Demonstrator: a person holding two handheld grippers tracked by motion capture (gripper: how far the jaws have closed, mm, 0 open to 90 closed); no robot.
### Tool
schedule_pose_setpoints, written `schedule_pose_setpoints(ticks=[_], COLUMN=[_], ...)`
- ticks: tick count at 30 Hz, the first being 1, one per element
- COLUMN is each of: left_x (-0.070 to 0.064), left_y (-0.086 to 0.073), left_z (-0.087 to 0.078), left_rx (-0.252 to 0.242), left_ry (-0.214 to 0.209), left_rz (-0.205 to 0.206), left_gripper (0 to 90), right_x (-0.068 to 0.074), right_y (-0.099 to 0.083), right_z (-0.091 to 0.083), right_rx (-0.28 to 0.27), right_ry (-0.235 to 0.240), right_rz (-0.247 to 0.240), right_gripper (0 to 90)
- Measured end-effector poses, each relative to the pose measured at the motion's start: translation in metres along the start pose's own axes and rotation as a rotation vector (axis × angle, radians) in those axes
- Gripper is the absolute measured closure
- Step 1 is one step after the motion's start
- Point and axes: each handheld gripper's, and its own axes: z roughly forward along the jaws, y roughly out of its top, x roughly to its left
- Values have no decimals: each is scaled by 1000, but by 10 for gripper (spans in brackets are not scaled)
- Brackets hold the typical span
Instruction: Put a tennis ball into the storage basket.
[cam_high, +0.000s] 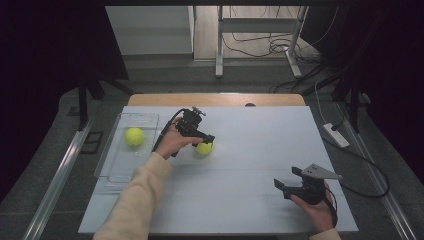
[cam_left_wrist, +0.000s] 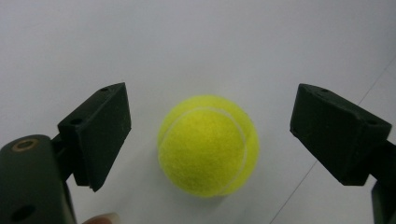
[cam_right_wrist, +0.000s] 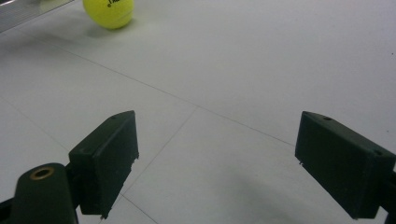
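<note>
A yellow tennis ball (cam_high: 204, 148) lies on the white table, and in the left gripper view this ball (cam_left_wrist: 208, 145) sits between my two spread jaws without touching either. My left gripper (cam_high: 206, 141) is open just above it, left of the table's middle. A second tennis ball (cam_high: 134, 136) rests inside a clear plastic tray (cam_high: 116, 167) at the table's left. My right gripper (cam_high: 288, 180) is open near the front right, holding nothing. In the right gripper view its jaws point over bare table toward the far-off ball (cam_right_wrist: 109, 12).
The white table (cam_high: 250, 150) has thin seam lines across it. Past its far edge stand a wooden strip, table legs (cam_high: 219, 45) and loose cables on the floor. A power strip (cam_high: 336, 134) lies off the right edge.
</note>
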Motion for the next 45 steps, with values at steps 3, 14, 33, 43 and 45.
schedule_pose_setpoints(ticks=[3, 14, 33, 43, 45], left_x=[1, 0, -1, -3, -2], left_y=[0, -1, -4, -7, -7], left_z=[5, 18, 30, 36, 36], left_rx=[14, 54, 94, 119, 121], left_ry=[1, -7, -1, 17, 13], left_rz=[-3, -4, -5, -1, -2], left_gripper=[133, 120, 108, 262, 270], right_x=[0, 0, -1, -1, -1], right_y=[0, 0, -1, -1, -1], right_z=[0, 0, 1, 0, 0], right_rx=[1, 4, 6, 6, 6], right_ry=[0, 0, 1, 1, 1], right_rz=[0, 0, 2, 1, 3], right_gripper=[133, 133, 132, 132, 132])
